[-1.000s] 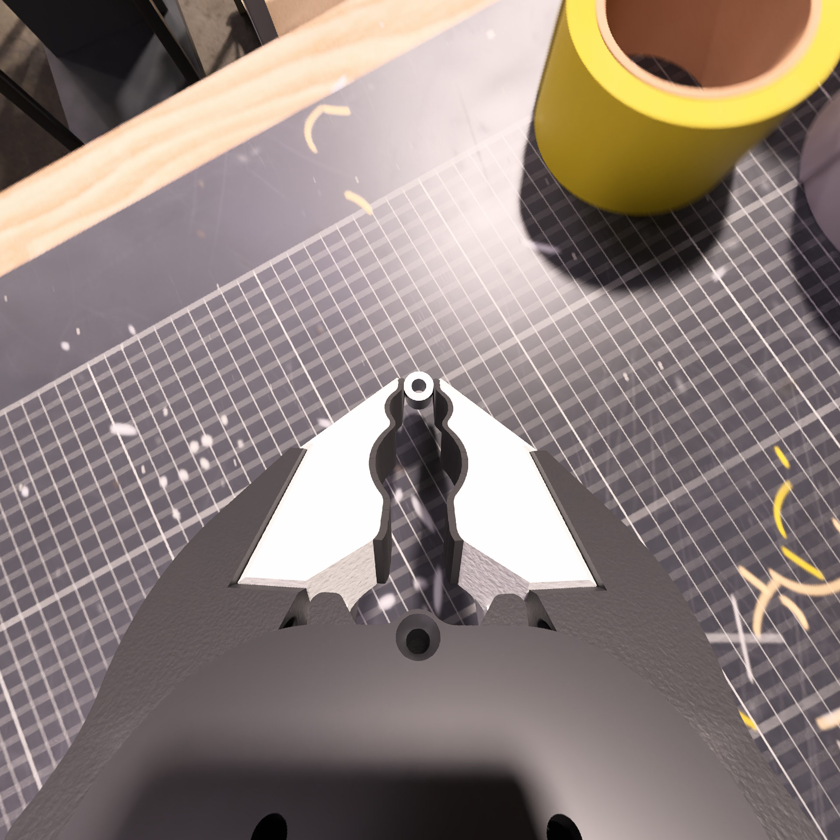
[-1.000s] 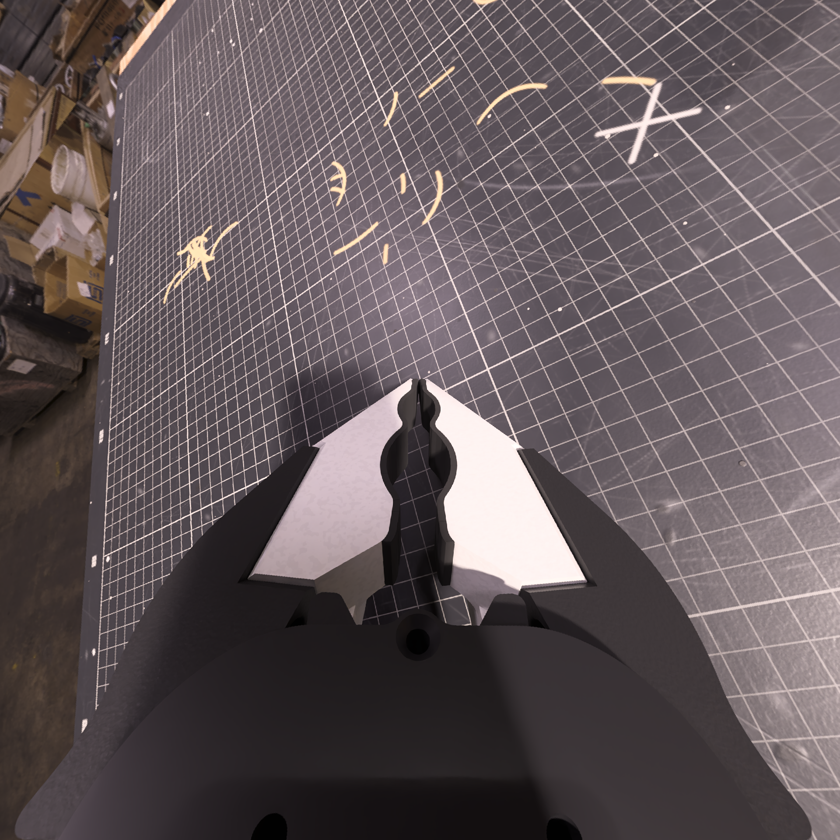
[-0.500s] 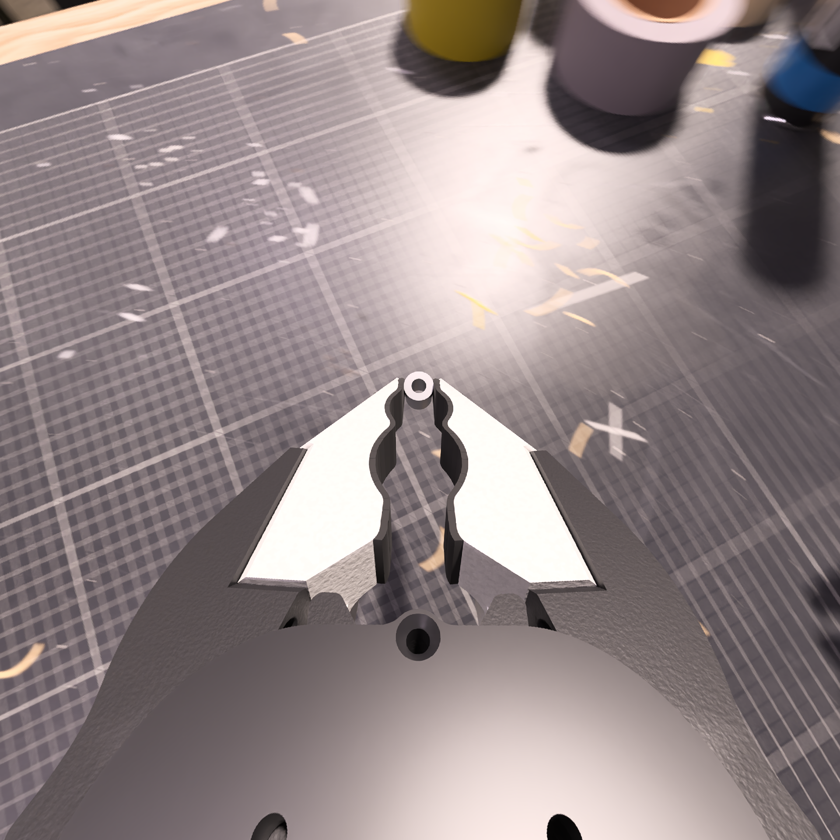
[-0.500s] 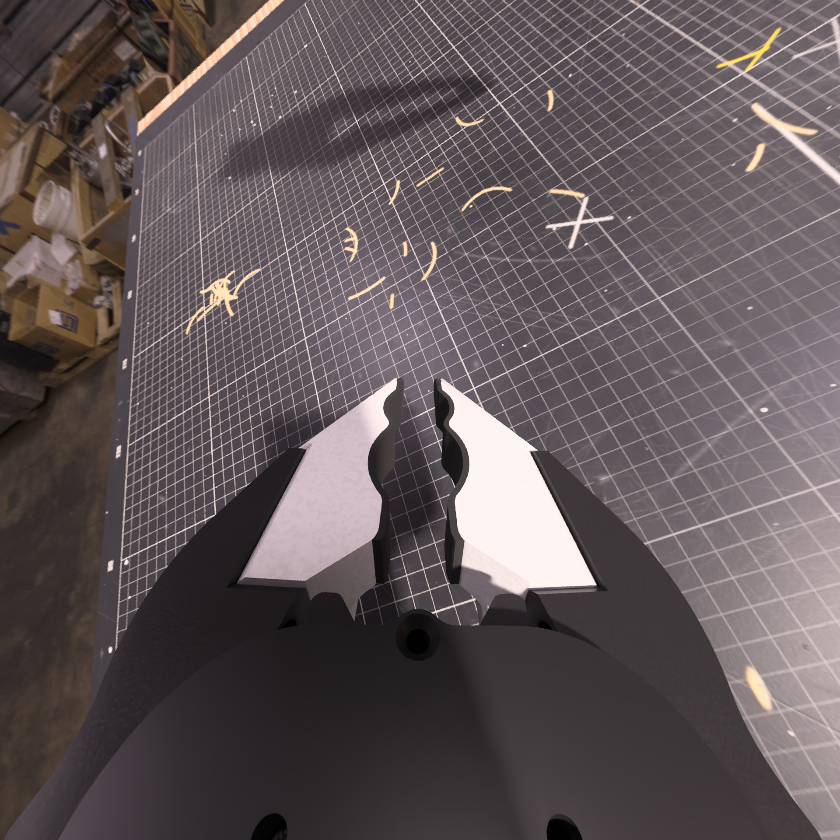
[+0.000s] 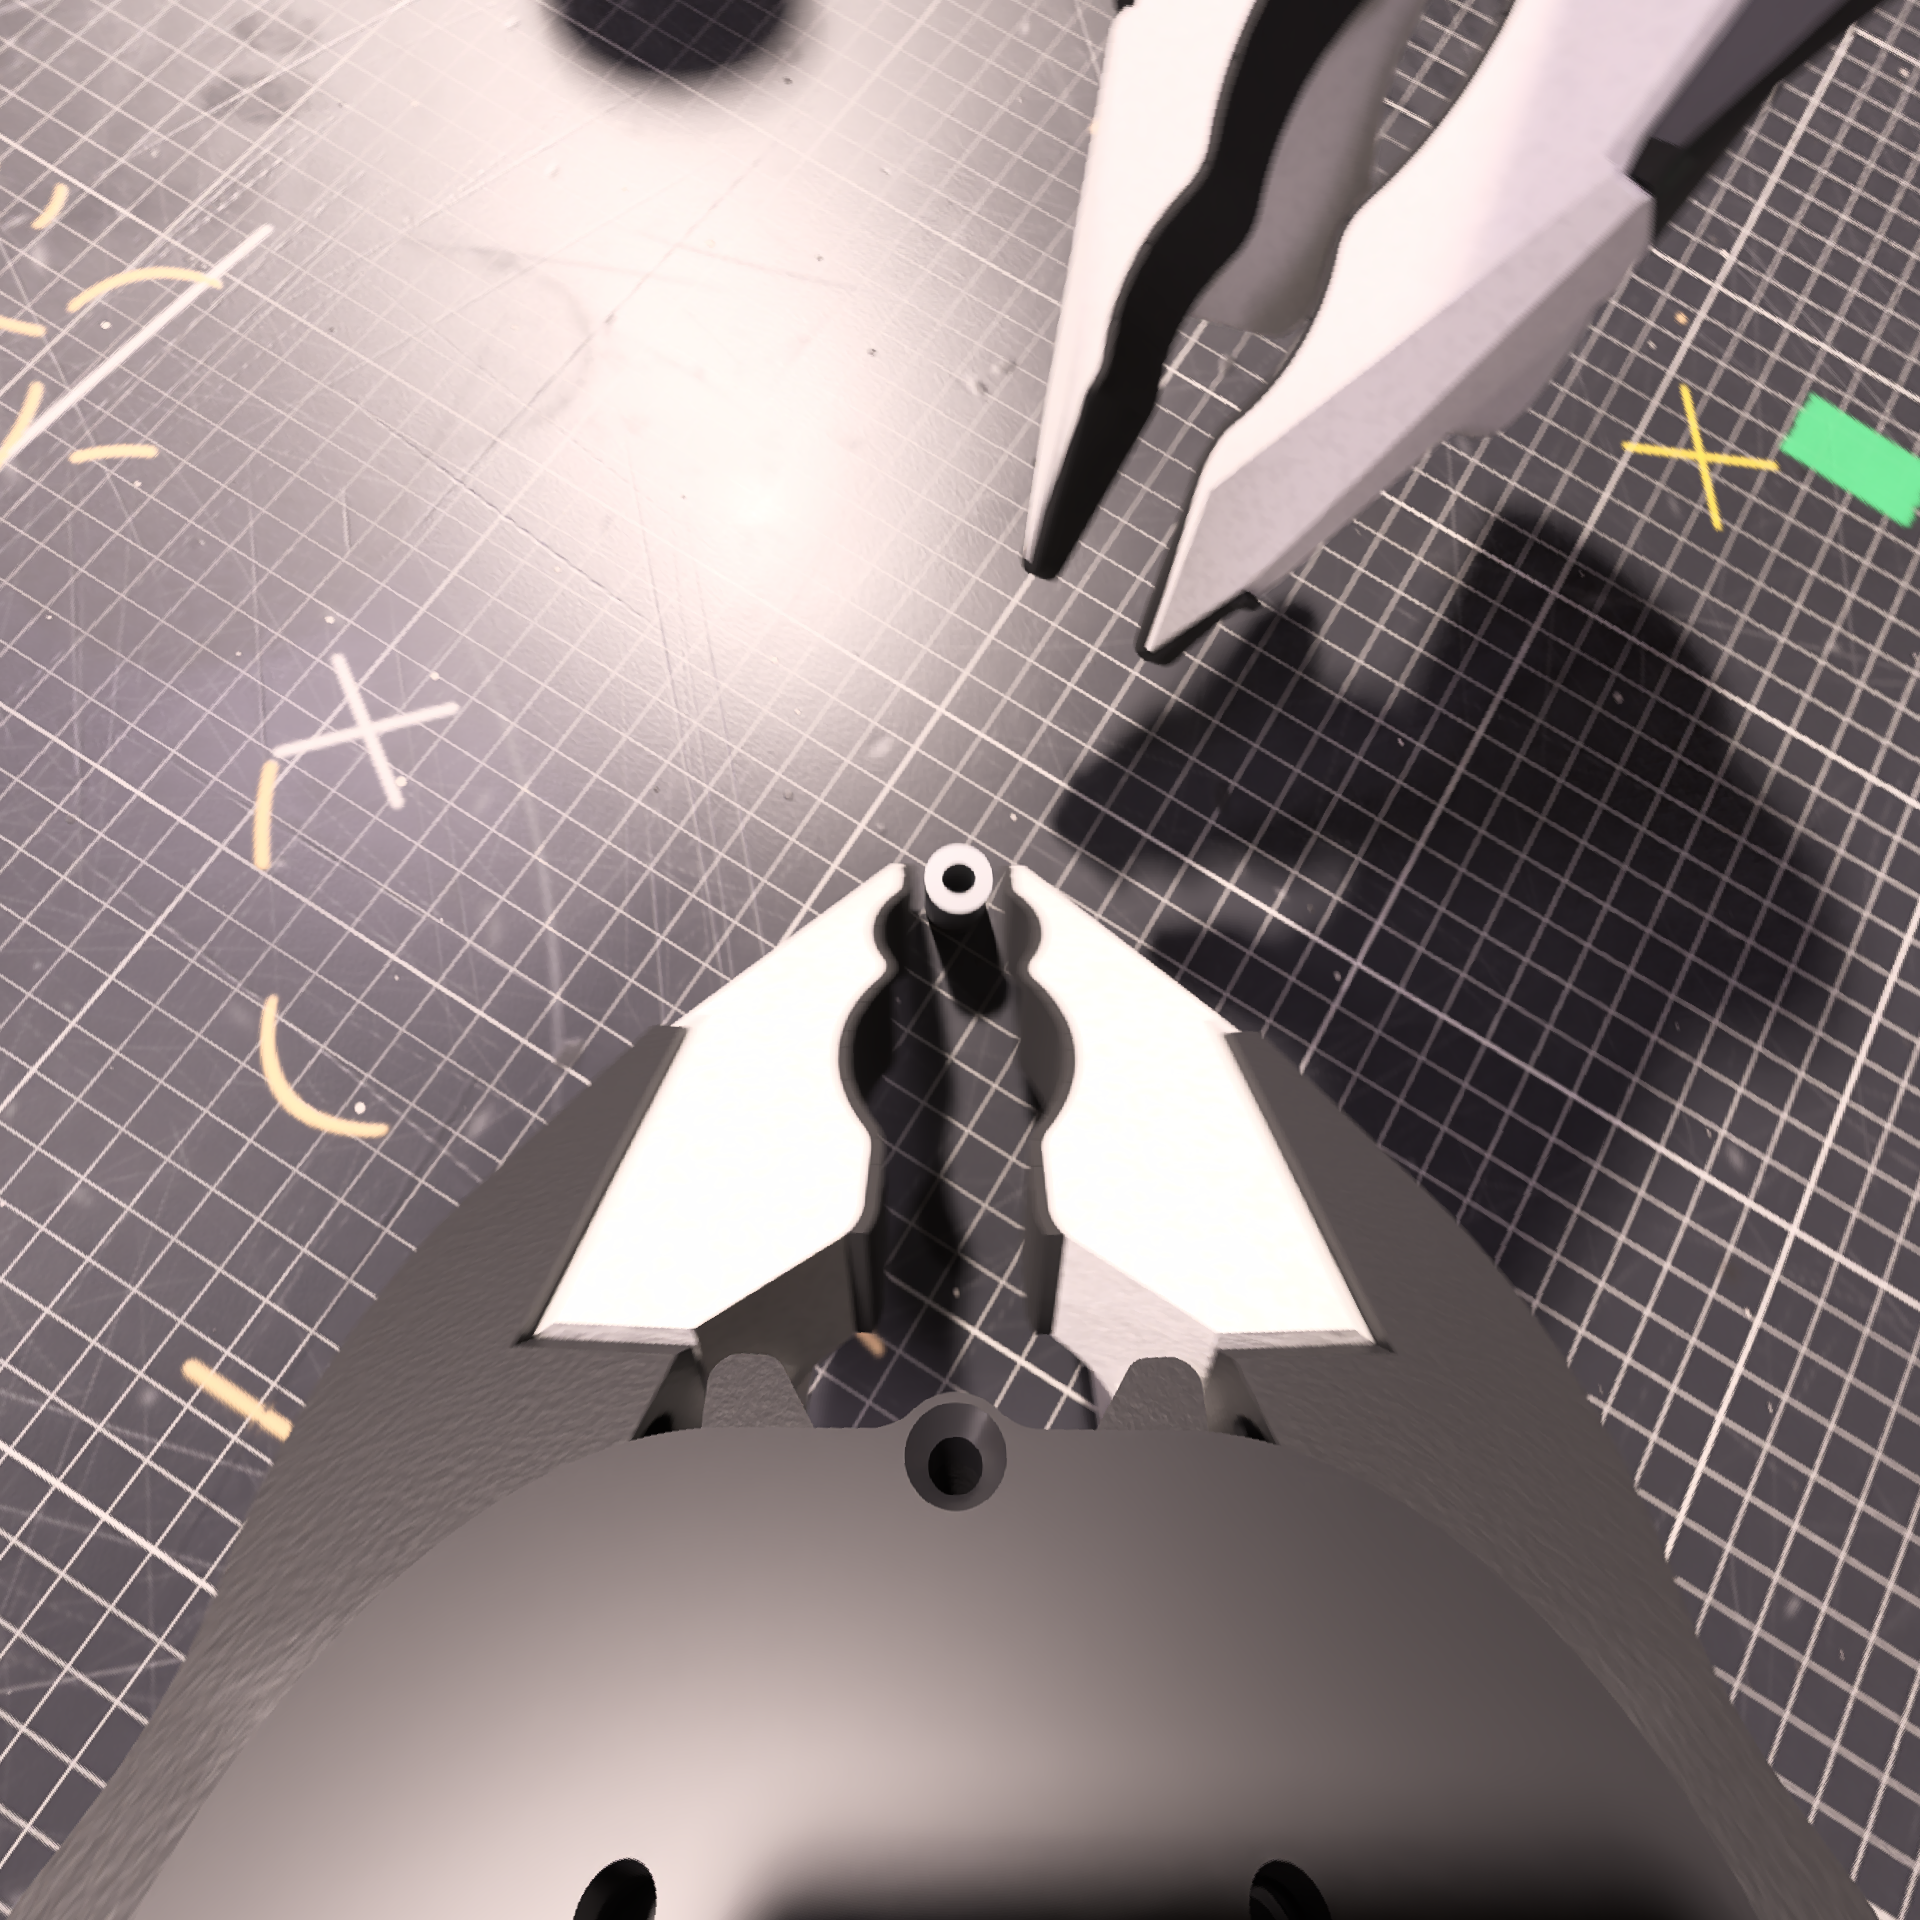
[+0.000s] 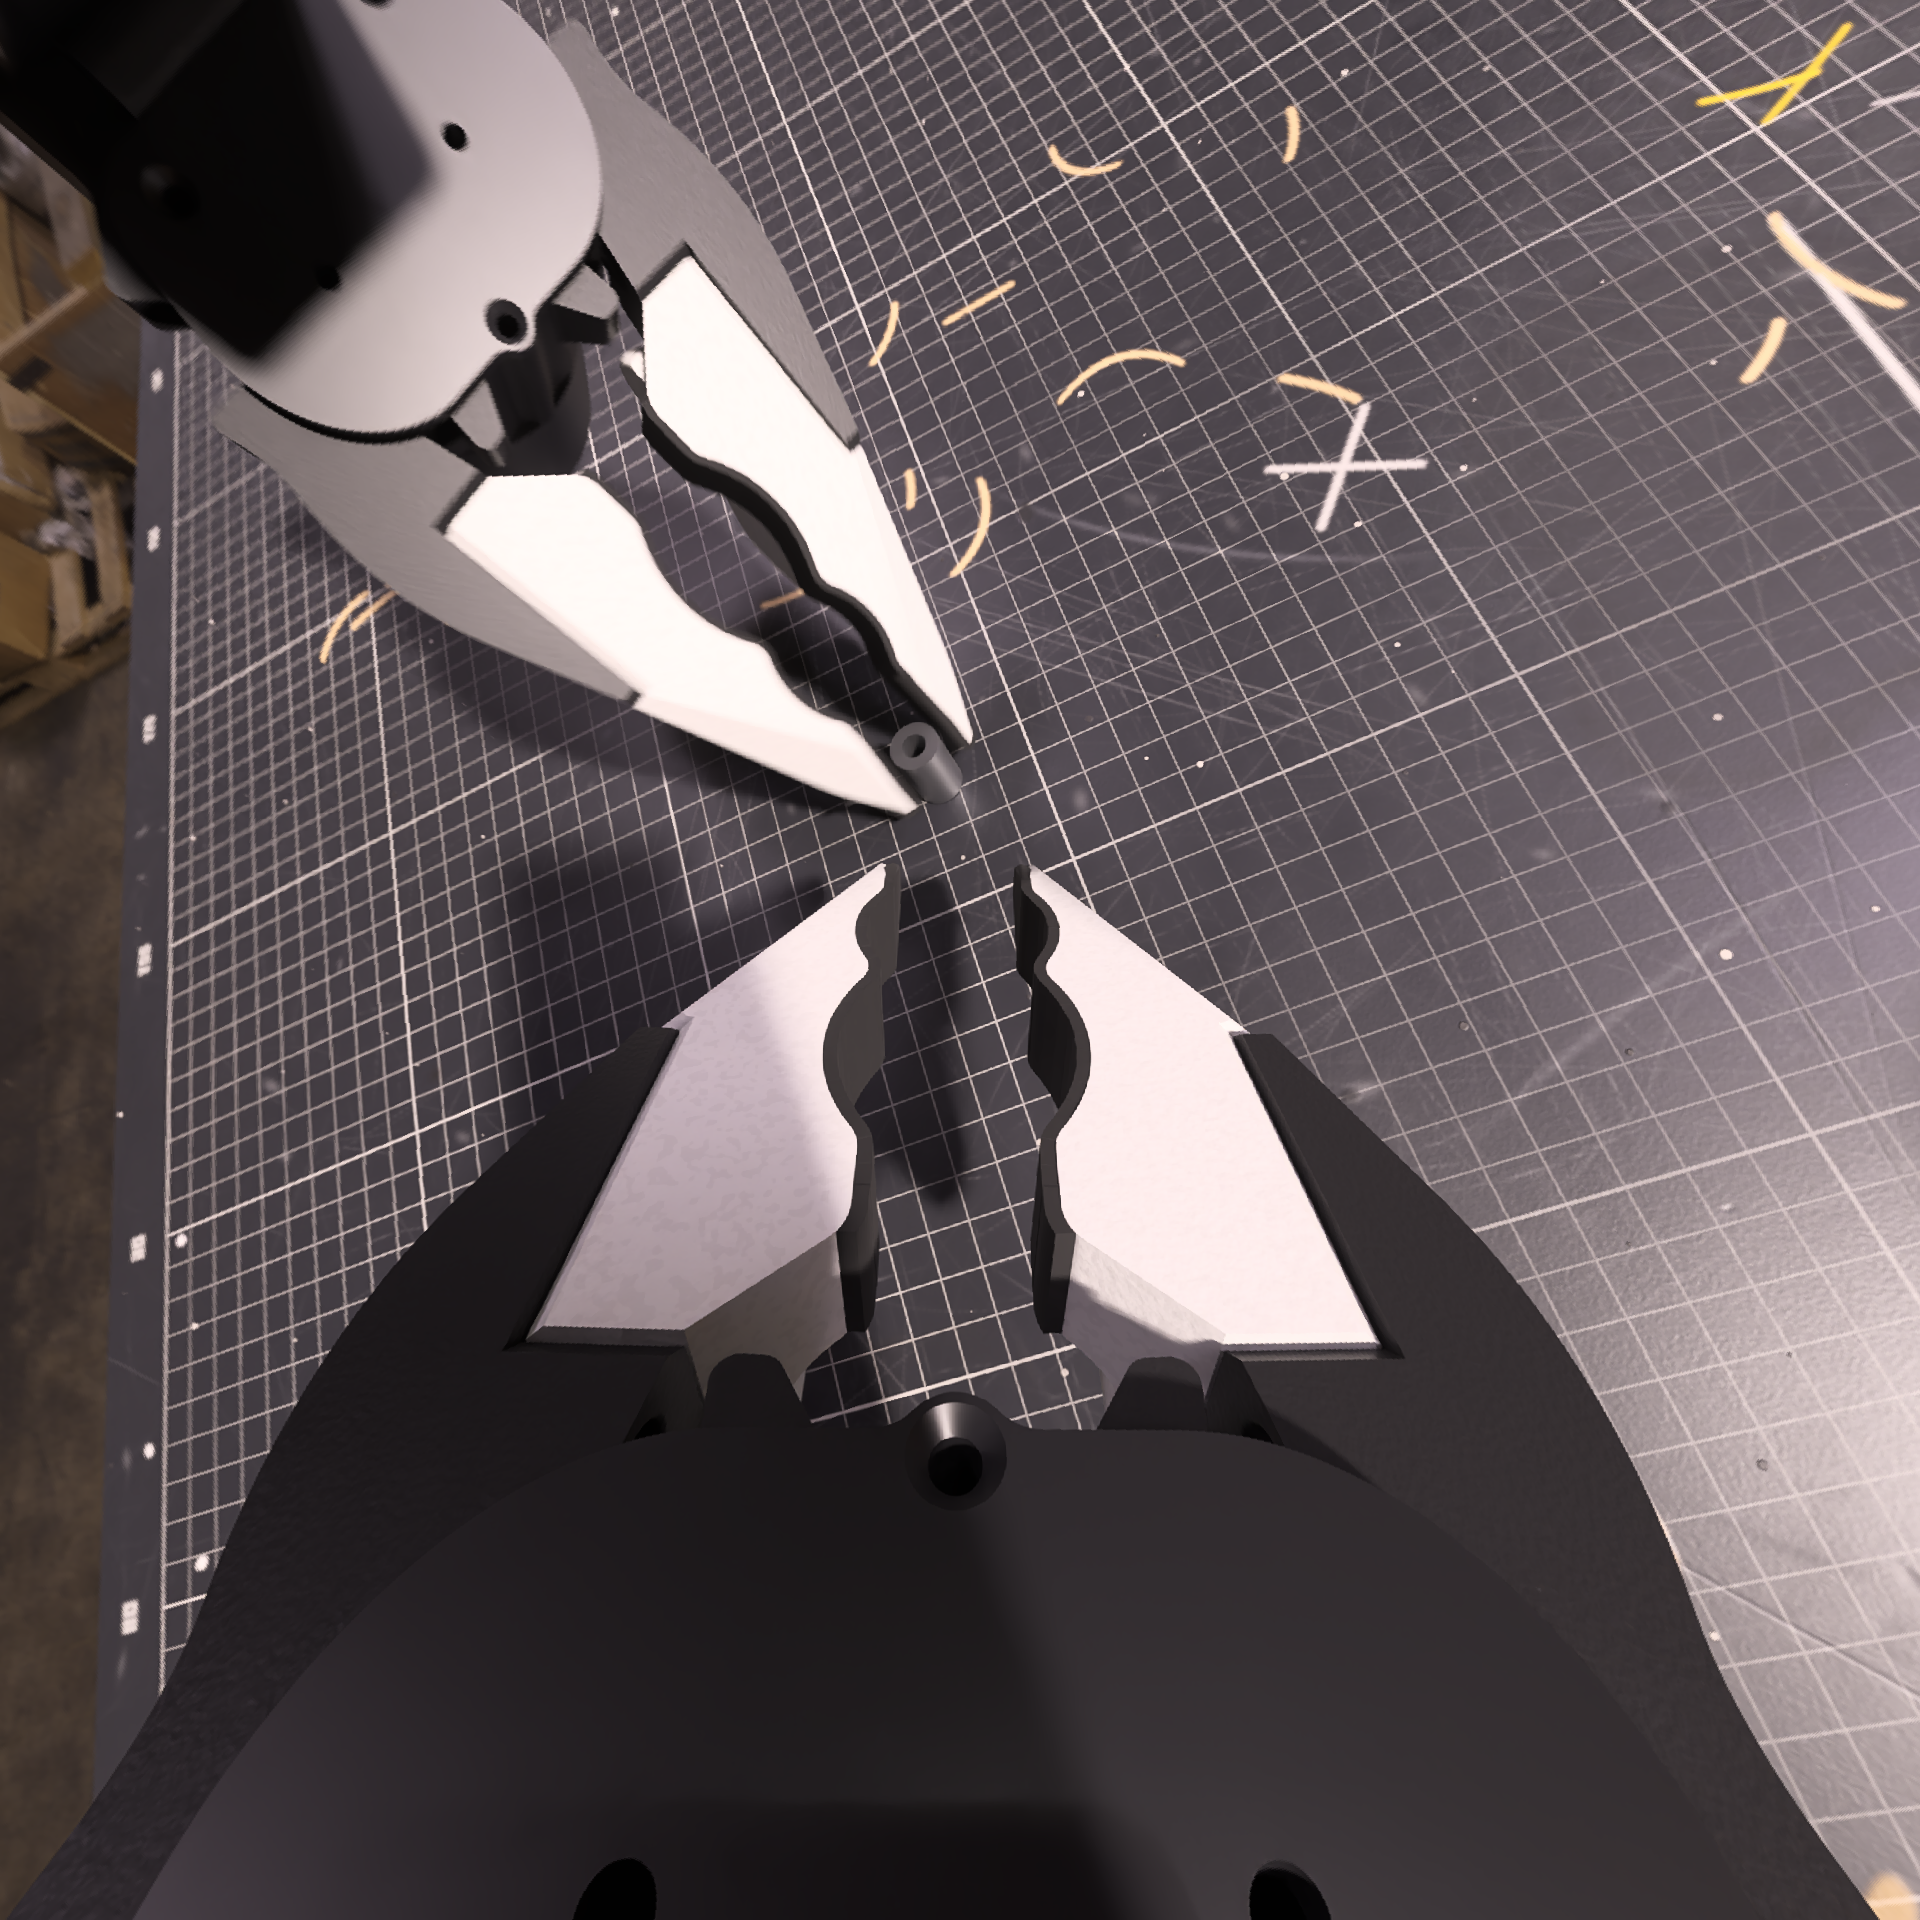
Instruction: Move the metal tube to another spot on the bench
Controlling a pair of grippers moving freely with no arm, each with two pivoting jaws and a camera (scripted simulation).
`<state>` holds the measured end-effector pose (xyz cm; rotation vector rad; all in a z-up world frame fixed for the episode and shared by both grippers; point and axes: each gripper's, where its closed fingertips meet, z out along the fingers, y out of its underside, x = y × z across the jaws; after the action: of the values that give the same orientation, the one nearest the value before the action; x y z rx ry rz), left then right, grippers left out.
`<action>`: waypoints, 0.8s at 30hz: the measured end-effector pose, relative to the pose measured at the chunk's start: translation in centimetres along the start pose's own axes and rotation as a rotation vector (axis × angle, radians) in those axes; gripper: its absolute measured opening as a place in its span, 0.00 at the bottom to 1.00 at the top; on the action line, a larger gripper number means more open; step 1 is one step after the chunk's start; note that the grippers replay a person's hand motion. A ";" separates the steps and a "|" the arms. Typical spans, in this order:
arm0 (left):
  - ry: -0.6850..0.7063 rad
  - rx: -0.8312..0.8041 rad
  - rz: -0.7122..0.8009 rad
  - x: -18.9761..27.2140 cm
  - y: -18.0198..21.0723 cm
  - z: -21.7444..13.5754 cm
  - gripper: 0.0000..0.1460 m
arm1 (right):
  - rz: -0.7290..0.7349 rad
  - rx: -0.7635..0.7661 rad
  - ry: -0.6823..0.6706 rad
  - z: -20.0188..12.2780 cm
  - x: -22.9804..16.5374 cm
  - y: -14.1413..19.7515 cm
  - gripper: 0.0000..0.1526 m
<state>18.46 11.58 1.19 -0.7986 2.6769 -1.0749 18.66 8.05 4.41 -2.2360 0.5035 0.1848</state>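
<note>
My left gripper is shut on the short grey metal tube, pinched at the fingertips and seen end-on, just above the gridded cutting mat. The right wrist view shows the same left gripper coming in from the upper left with the tube in its tips. My right gripper is open and empty, with its tips a short way from the tube. It also shows in the left wrist view at the upper right, with its jaws apart and pointing towards the tube.
The dark mat carries yellow shavings, a white cross, a yellow cross and a green tape piece. The bench edge runs down the left of the right wrist view, with floor and boxes beyond.
My left gripper has carried the tube away from the tape rolls and over to the right gripper. My right gripper has gone from shut to open and now faces the tube.
</note>
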 end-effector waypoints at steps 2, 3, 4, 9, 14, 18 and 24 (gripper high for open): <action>0.007 0.005 0.029 0.3 0.5 -0.7 0.33 | -0.019 -0.011 0.008 0.2 0.1 0.0 0.16; 0.013 0.020 0.042 0.5 0.8 -1.3 0.38 | -0.027 -0.012 0.010 0.2 0.1 -0.1 0.16; 0.013 0.033 0.041 0.5 1.2 -2.1 0.39 | -0.036 -0.014 0.011 0.3 0.1 -0.1 0.16; -0.112 0.073 -0.065 -2.7 3.3 -6.4 0.39 | -0.080 -0.038 0.011 1.1 0.2 -0.4 0.16; -0.159 0.043 -0.111 -4.4 4.1 -6.2 0.39 | -0.117 -0.062 0.005 2.4 -0.4 -0.9 0.16; -0.156 -0.008 -0.108 -4.4 4.2 -4.2 0.38 | -0.157 -0.061 0.019 3.1 -0.5 -1.7 0.15; -0.147 -0.005 -0.094 -3.6 3.5 -3.2 0.19 | -0.134 -0.055 0.001 3.4 -0.4 -1.6 0.14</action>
<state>19.04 17.53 0.99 -0.9727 2.5443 -0.9876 19.07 11.66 3.40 -2.3144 0.3516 0.1302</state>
